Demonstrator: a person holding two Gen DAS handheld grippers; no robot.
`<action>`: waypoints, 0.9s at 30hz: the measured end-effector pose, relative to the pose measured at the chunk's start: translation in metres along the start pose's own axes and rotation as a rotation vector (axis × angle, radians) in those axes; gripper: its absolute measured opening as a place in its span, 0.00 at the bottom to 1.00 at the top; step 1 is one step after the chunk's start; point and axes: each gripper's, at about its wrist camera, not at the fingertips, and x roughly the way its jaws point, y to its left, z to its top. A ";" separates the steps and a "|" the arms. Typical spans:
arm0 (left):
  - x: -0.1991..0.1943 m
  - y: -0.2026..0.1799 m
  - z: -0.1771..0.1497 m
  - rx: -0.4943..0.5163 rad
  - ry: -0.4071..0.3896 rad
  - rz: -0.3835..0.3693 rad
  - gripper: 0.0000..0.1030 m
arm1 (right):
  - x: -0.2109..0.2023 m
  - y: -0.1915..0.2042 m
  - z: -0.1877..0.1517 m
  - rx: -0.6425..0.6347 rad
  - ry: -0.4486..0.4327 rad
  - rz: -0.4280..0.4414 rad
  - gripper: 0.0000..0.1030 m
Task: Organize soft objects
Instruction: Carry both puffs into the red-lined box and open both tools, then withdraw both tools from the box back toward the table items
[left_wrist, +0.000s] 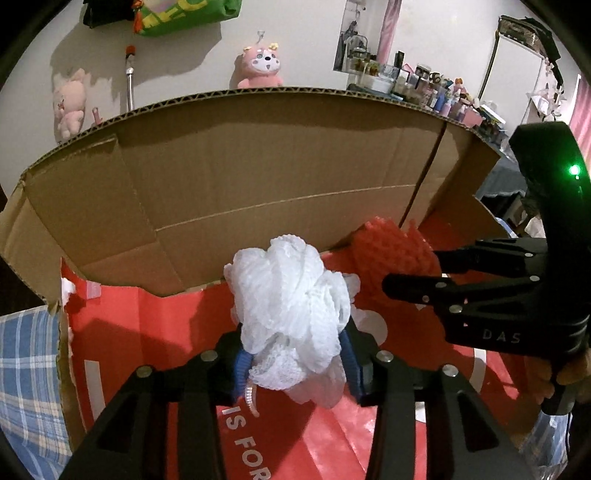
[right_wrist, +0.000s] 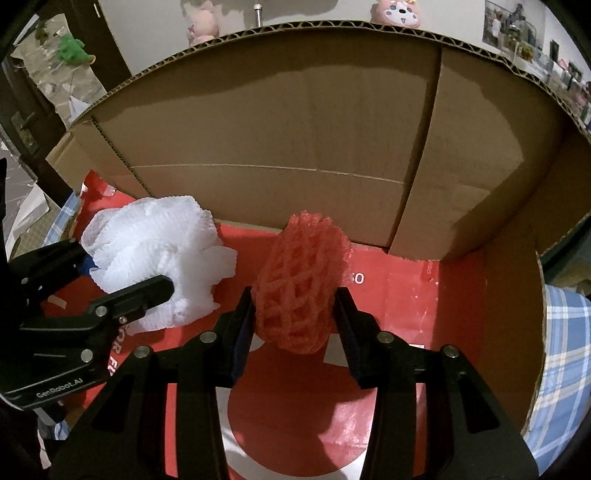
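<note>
Inside the box, left gripper pinches white net, right gripper red net; release remains.

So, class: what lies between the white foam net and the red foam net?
Only bare red box floor, seen in the right wrist view, separates the white foam net from the red foam net.

Pale wall across the top, pink plush toy at upper centre, another plush at upper left. Cluttered shelf of bottles at upper right. Blue plaid cloth at lower left.
</note>
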 end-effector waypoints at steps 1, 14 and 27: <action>0.000 0.000 0.000 0.003 0.000 0.003 0.46 | 0.001 0.001 0.002 -0.001 0.002 -0.002 0.41; -0.005 0.000 0.003 0.003 -0.006 0.037 0.60 | -0.002 0.020 0.011 0.014 0.003 -0.047 0.56; -0.067 -0.010 0.002 -0.002 -0.124 0.082 0.85 | -0.078 0.044 -0.001 0.010 -0.103 -0.100 0.67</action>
